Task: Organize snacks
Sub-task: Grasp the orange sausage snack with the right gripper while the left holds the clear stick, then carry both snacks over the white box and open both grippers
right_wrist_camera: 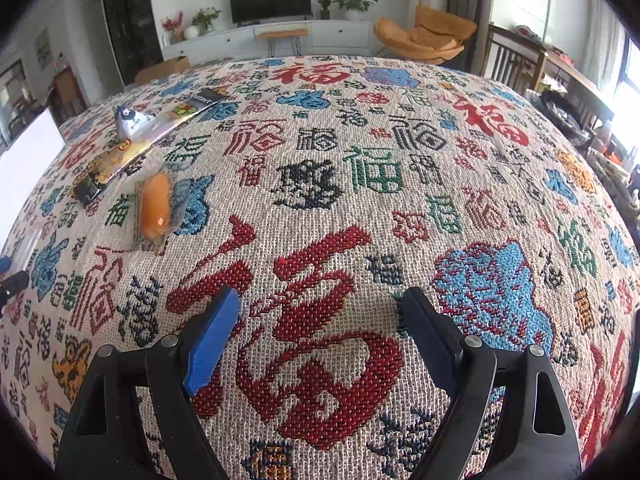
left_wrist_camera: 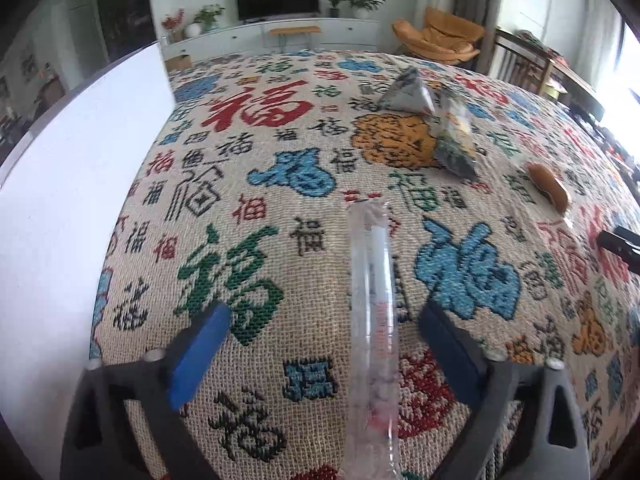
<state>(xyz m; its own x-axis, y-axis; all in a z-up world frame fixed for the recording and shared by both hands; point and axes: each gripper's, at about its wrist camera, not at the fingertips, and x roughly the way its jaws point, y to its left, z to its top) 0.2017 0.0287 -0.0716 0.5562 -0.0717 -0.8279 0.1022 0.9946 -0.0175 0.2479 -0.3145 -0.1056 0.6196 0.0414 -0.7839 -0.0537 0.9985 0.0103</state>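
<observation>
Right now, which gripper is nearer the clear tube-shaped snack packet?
Left. The left gripper straddles the clear packet, pads off it. The right gripper is off to the side over bare tablecloth.

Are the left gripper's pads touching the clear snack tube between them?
Apart. The left wrist view shows tablecloth on both sides between the left gripper pads and the clear tube.

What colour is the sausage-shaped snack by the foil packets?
Orange snack, in clear wrap; right wrist view.

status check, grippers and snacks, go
Left gripper open, clear stick pack between the jaws, untouched. Right gripper open, empty. Wrapped bun on cloth. Nothing in the way.
</observation>
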